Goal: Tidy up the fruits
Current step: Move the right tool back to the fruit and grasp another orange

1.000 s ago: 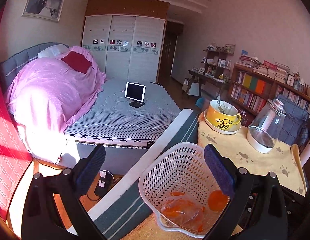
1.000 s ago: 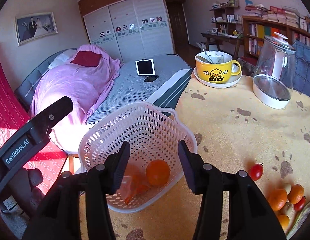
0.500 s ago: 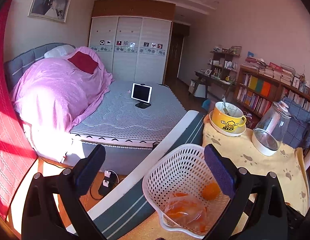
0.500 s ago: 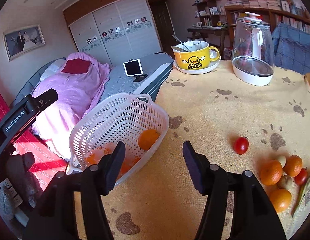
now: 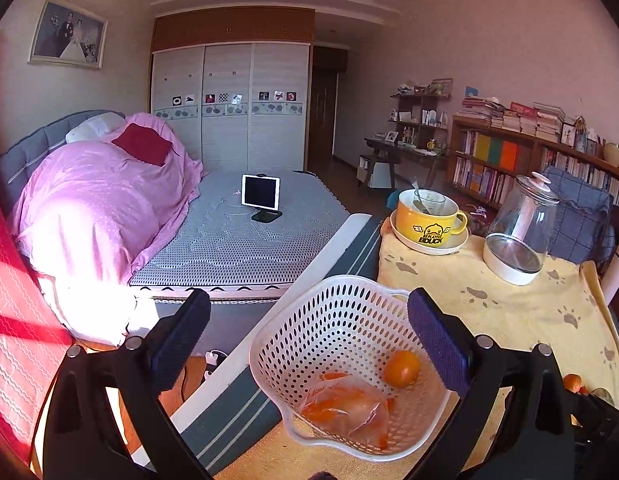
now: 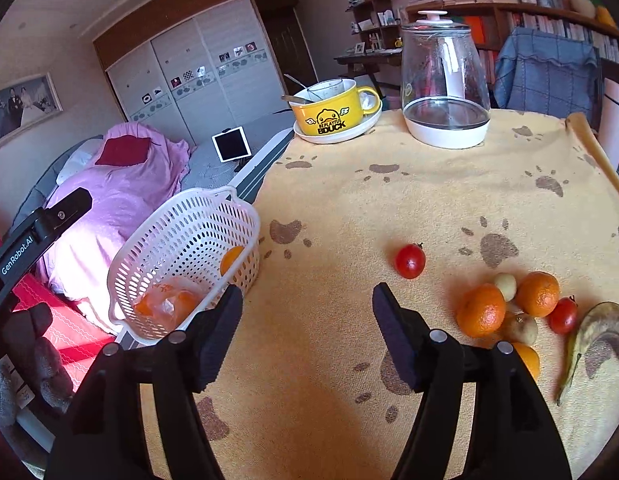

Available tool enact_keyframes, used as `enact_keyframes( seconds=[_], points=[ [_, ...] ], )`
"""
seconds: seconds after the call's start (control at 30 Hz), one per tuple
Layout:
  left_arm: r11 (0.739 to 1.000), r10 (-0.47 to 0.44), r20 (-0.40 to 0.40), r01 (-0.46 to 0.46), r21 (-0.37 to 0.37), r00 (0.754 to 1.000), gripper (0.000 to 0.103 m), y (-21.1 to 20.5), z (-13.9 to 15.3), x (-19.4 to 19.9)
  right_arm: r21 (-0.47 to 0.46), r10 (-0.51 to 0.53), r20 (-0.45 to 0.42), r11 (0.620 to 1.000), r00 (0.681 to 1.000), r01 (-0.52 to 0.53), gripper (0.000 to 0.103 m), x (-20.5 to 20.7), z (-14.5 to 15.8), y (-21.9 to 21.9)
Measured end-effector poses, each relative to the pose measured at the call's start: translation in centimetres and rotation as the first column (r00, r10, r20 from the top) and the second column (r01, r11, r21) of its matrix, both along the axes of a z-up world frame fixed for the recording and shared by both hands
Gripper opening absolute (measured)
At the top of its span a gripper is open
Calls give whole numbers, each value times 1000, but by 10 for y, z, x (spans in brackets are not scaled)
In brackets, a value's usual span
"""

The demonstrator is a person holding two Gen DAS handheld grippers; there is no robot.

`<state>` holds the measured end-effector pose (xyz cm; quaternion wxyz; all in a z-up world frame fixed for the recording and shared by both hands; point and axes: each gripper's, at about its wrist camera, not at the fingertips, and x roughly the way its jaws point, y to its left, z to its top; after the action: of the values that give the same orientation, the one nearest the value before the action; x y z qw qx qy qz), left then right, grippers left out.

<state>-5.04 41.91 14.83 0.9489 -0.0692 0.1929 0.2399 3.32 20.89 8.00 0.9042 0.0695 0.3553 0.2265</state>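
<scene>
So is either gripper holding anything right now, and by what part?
Nothing. The left gripper and right gripper both have open, empty jaws.

Left wrist view: right finger pad covers the basket rim on its right side. Fruit pile at lower right is mostly hidden behind the gripper body, only an orange sliver visible. Bag contents blurred, can't tell the fruit type.

Right wrist view: banana cut off near the right edge. One orange half hidden behind the right finger.
</scene>
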Motion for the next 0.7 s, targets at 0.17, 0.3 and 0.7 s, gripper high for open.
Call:
enact_keyframes(
  seconds=[0.17, 0.3, 0.7],
  points=[
    [1000, -26, -11, 26, 16, 1000, 100, -10, -1, 2, -7, -49, -4, 999, 999, 49, 68, 2, -4, -26],
    [998, -55, -19, 55, 20, 998, 100, -19, -3, 4, -9, -99, -20, 995, 995, 99, 68, 6, -8, -51],
    [988, -153, -57, 155, 24, 987, 100, -51, -13, 13, -13, -227, -76, 974, 971, 227, 68, 31, -10, -135]
  ],
)
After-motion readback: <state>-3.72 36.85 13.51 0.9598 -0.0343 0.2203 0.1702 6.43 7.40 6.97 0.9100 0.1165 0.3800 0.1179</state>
